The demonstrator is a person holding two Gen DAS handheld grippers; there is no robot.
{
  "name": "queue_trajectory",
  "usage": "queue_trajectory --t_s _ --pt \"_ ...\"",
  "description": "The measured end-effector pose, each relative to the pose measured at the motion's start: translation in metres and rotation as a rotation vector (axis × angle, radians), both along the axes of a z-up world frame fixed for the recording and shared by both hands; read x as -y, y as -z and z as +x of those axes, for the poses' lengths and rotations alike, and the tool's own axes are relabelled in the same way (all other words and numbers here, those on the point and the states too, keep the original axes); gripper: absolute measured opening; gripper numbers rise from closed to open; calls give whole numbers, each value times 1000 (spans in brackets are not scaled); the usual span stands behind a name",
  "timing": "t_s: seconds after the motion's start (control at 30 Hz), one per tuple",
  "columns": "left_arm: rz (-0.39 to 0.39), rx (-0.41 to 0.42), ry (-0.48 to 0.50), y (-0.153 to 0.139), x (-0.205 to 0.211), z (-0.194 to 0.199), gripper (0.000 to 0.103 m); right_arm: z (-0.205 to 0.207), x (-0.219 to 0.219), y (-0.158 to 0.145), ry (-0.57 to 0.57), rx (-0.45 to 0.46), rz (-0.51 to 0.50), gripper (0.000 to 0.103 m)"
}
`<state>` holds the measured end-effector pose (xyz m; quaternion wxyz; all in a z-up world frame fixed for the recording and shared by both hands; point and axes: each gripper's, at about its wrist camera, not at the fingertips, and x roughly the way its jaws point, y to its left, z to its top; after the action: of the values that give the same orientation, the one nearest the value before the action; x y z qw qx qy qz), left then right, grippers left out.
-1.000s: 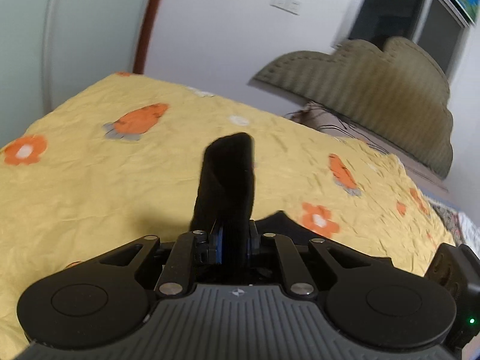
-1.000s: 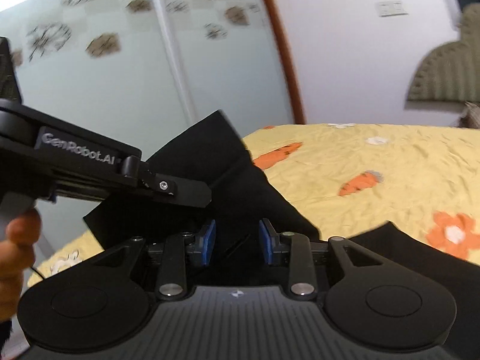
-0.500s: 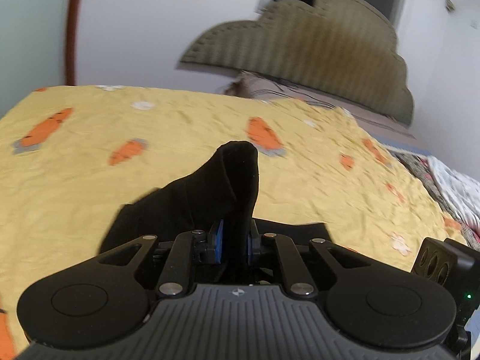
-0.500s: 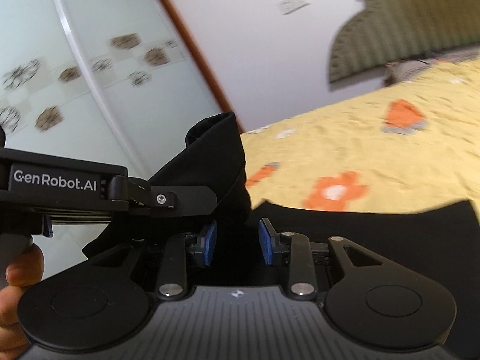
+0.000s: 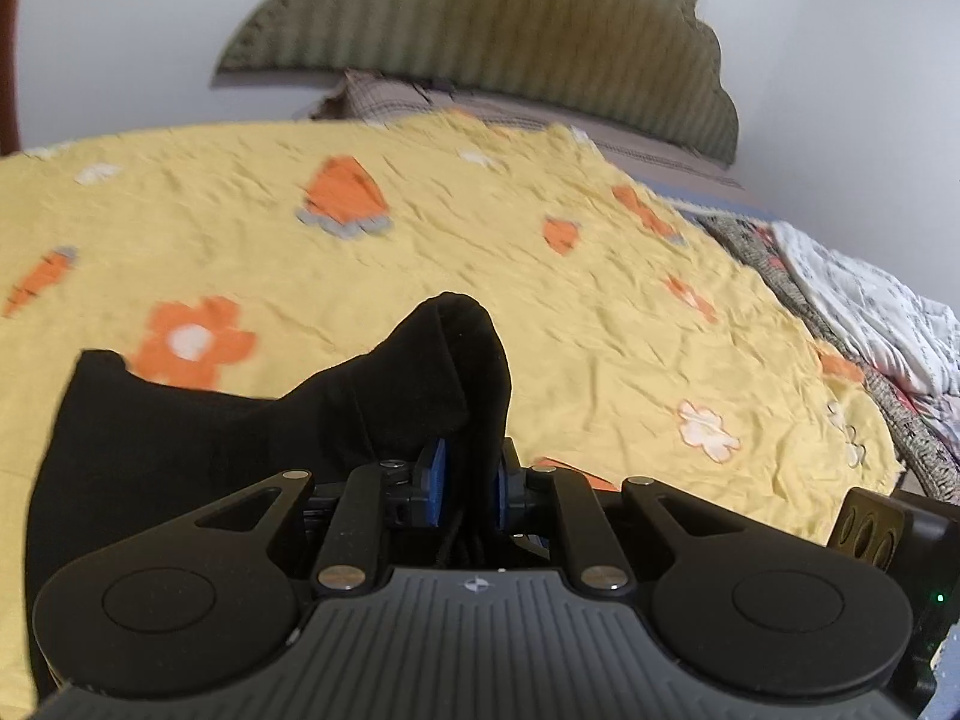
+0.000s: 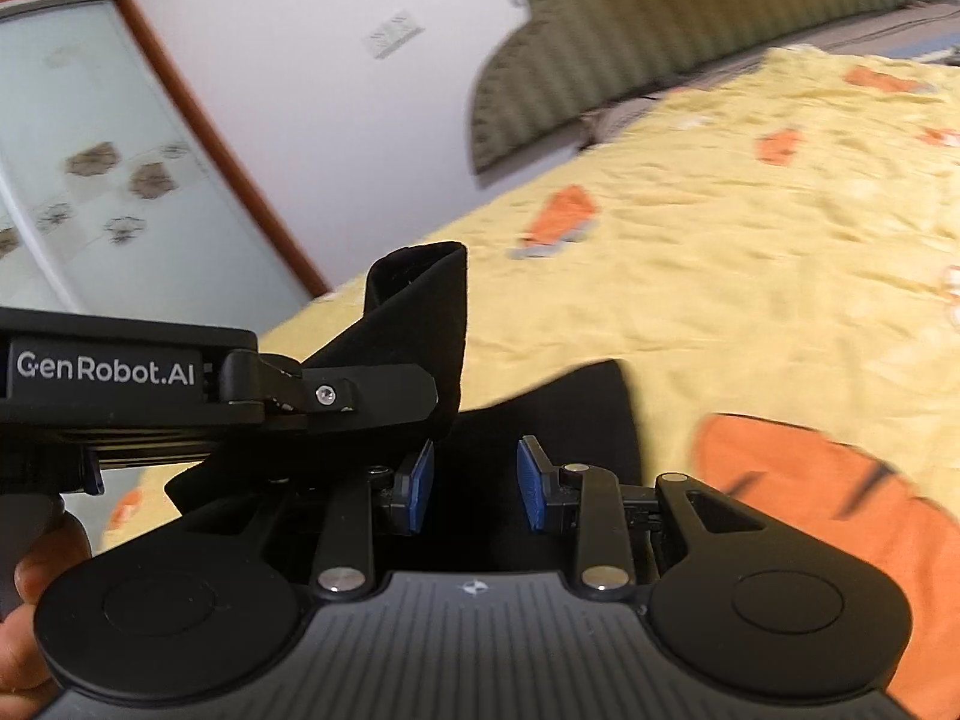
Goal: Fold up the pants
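The black pants (image 5: pixel 240 438) trail to the left over the yellow bedspread (image 5: pixel 540 240). A fold of them stands up between the blue pads of my left gripper (image 5: pixel 468 474), which is shut on it. In the right wrist view the left gripper (image 6: pixel 414 396) reaches in from the left with that fold of the pants (image 6: pixel 420 312) rising above its tip. My right gripper (image 6: pixel 474 474) sits just beside it, its pads a short way apart with dark pants fabric between them. More of the fabric spreads low over the bed to the right.
A padded green headboard (image 5: pixel 480 18) and a checked pillow (image 5: pixel 384 96) close off the far end of the bed. A white quilt (image 5: pixel 870 300) lies along the right edge. Glass wardrobe doors (image 6: pixel 90 180) stand to the left. A person's hand (image 6: pixel 36 570) holds the left gripper's handle.
Both grippers have swung across the bed toward the headboard side and sunk lower, carrying the pants. The fold in the left gripper has slumped from upright to leaning left.
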<state>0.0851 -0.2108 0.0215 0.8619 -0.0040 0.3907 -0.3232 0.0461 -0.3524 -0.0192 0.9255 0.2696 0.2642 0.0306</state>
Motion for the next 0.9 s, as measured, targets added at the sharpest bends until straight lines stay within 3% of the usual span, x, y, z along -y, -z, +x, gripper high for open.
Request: queue_trajectory --t_s 0.17,0.27,0.33,0.37,0.4,0.47,0.57,0.63,0.73,0.9 --pt "5 -84 67 24 24 9 29 -7 19 15 88 -58 -26 31" --pt "-121 -251 102 30 11 19 28 -23 37 14 200 -57 -96 31" --pt "-195 -273 100 23 -7 22 33 -34 49 10 299 -65 -156 31" --pt "-206 -244 86 17 -16 22 43 -38 54 6 323 -61 -170 31" --pt "-202 -195 61 10 -27 22 50 -41 57 2 314 -44 -164 31" --pt "-136 -69 -25 -2 -49 27 78 -38 57 -6 225 -1 -116 31" --pt "28 60 -132 -5 -75 41 80 -15 46 -12 49 37 -33 32" --pt "88 43 -169 0 -90 57 80 10 39 -6 -15 8 17 33" --pt "76 -12 -213 9 -112 76 80 39 35 6 -21 -49 21 33" --pt "106 -86 -279 32 -118 107 80 68 52 35 -58 -92 249 35"
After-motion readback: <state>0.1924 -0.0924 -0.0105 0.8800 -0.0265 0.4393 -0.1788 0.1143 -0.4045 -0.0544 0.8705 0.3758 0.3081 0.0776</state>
